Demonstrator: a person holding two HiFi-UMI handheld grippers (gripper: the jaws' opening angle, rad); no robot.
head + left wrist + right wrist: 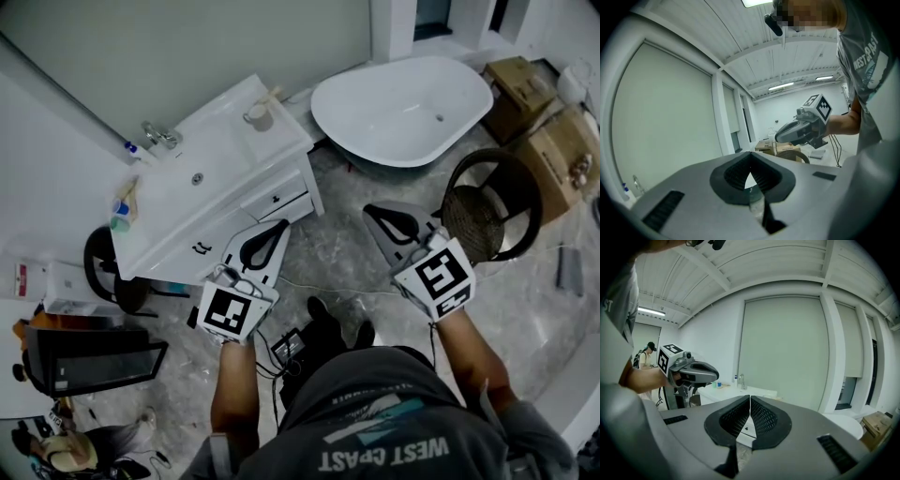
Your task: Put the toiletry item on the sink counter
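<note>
Toiletries [120, 212] lie at the table's [164, 225] left end, a cup [257, 115] at its far end. I cannot tell which is mine. Left gripper [279, 228] and right gripper [375, 212] hang near me, fingers clenched on nothing, probably between steps.

Your light is even and cool, coming from ceiling strip lights [780, 86] high above your left gripper [750, 153]. One more strip light [651, 311] glows up and left of your right gripper [750, 397]. Shadows are soft. The white bathtub [403, 108] ahead of the right gripper is brightest, without harsh glare. Both gripper views bow strongly and blacken at the corners.
</note>
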